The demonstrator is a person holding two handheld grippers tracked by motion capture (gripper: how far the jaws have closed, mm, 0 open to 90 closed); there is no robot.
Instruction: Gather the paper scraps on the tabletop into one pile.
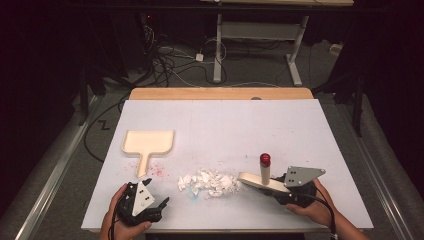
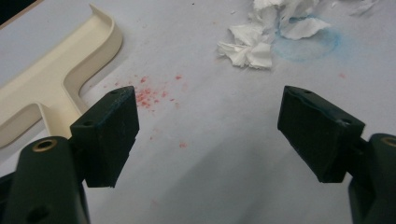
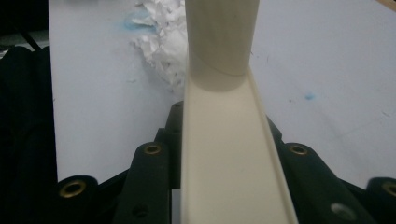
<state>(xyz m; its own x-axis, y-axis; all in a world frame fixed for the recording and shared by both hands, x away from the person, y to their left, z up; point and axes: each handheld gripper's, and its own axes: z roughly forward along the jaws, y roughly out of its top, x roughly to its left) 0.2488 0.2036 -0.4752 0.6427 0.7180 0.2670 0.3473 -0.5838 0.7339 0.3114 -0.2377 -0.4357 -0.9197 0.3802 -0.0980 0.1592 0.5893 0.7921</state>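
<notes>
High view shows the white table with a pile of paper scraps near its front edge. Left of the scraps and further back lies a cream dustpan, its handle pointing to the front. Just right of the scraps the right gripper is clenched on a cream scraper; the long axis of the scraper runs level toward the scraps, and its red-topped handle stands upright. Left of the scraps the left gripper has its jaws released, holding nothing. No writing can be read.
</notes>
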